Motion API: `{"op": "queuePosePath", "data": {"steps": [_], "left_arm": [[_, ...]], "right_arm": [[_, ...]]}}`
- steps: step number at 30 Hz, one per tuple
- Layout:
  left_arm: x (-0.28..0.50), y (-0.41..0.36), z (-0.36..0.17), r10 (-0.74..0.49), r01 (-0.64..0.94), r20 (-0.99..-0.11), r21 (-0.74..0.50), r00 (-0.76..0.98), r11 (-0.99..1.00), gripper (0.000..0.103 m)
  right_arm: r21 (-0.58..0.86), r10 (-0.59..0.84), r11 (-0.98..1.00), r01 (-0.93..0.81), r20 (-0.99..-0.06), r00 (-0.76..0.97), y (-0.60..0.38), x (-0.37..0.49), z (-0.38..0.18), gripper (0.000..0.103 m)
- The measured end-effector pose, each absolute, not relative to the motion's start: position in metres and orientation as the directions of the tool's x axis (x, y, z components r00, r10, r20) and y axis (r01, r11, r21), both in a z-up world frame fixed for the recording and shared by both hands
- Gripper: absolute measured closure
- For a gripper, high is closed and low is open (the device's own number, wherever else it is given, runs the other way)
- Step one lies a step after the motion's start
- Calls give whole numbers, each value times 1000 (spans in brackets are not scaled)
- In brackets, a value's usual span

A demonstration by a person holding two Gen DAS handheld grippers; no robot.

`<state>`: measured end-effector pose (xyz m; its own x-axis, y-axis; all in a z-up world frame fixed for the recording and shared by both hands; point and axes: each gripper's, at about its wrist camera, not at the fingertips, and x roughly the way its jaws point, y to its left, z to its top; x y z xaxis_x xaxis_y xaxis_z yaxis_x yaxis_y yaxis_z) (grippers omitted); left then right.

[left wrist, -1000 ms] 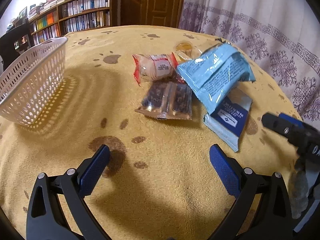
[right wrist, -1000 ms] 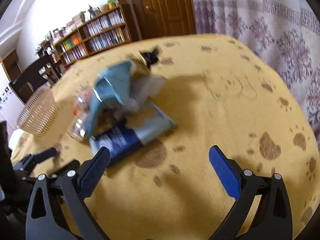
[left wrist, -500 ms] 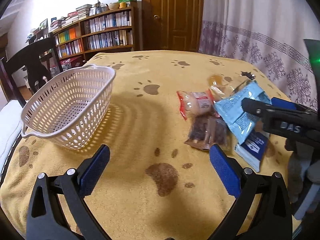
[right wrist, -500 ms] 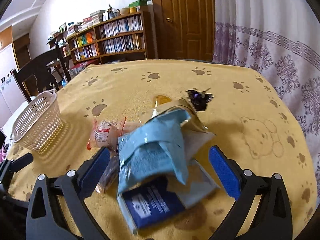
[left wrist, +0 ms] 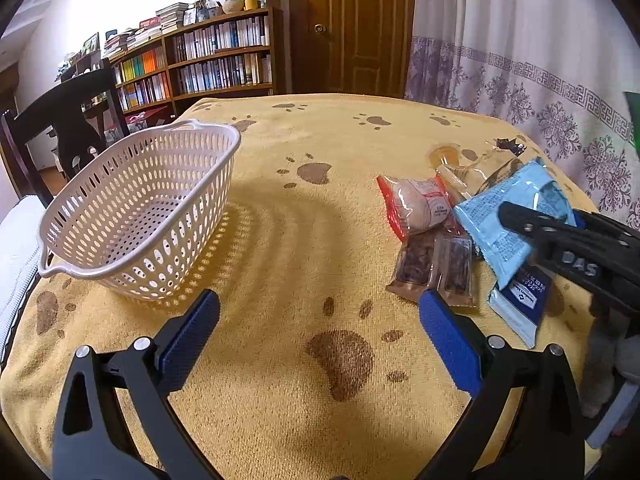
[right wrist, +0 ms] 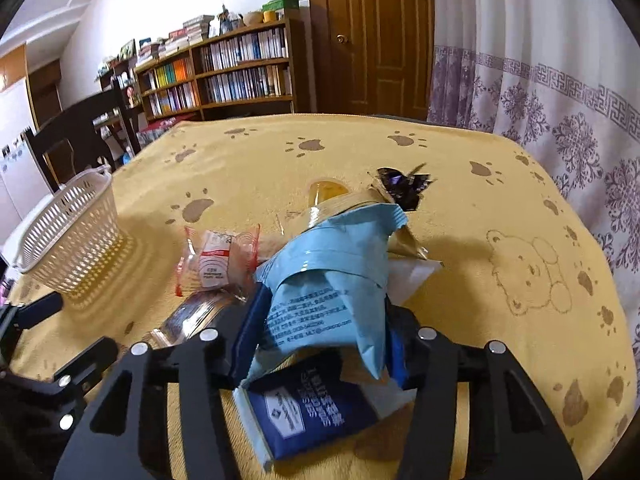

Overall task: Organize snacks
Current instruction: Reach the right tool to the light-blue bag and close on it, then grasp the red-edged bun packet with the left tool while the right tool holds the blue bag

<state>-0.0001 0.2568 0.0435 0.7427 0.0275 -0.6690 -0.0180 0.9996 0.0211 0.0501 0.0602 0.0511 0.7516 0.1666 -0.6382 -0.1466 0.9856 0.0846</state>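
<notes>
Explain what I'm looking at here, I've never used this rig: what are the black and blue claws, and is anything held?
Each claw is a hand-held gripper carried by a person, with a camera looking along its fingers. The left hand-held gripper hangs open over the yellow paw-print cloth, holding nothing. The right hand-held gripper is shut on the light blue packet, which lies atop a pile of snacks: a dark blue packet, a red-edged packet and a brown twin pack. The white basket stands empty to the left.

A bookshelf [left wrist: 208, 64], door [left wrist: 352, 28], curtain [left wrist: 520, 60] and dark chair [left wrist: 68, 120] stand behind.
</notes>
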Motion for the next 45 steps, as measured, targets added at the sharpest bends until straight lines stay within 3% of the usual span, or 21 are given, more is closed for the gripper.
{"op": "queuePosePath", "data": {"steps": [10,19,28,29,31,33,45], "left_arm": [[17,241,56,-5,23,-664,19,748,1000,2],[65,215,53,-93,89,-695,-42,713,995,2],[111,190,40,-101,105,-717,-39,690,994,3],[114,190,38,-104,105,-721,-43,685,994,5],[123,190,31,-132,112,-742,-77,658,991,29],[128,195,23,-195,126,-756,-149,624,981,40],[108,212,42,-194,112,-709,-162,678,980,64]], "right_arm": [[169,200,978,-121,-615,763,20,26,65,59],[250,255,961,-121,-617,744,-10,16,59,60],[281,289,950,-138,-618,731,-13,19,54,60],[284,293,948,-140,-620,728,-12,19,53,60],[287,300,947,-145,-625,721,-11,21,52,60],[289,304,946,-148,-628,716,-10,22,50,60],[370,377,914,-169,-619,689,-8,20,53,61]]}}
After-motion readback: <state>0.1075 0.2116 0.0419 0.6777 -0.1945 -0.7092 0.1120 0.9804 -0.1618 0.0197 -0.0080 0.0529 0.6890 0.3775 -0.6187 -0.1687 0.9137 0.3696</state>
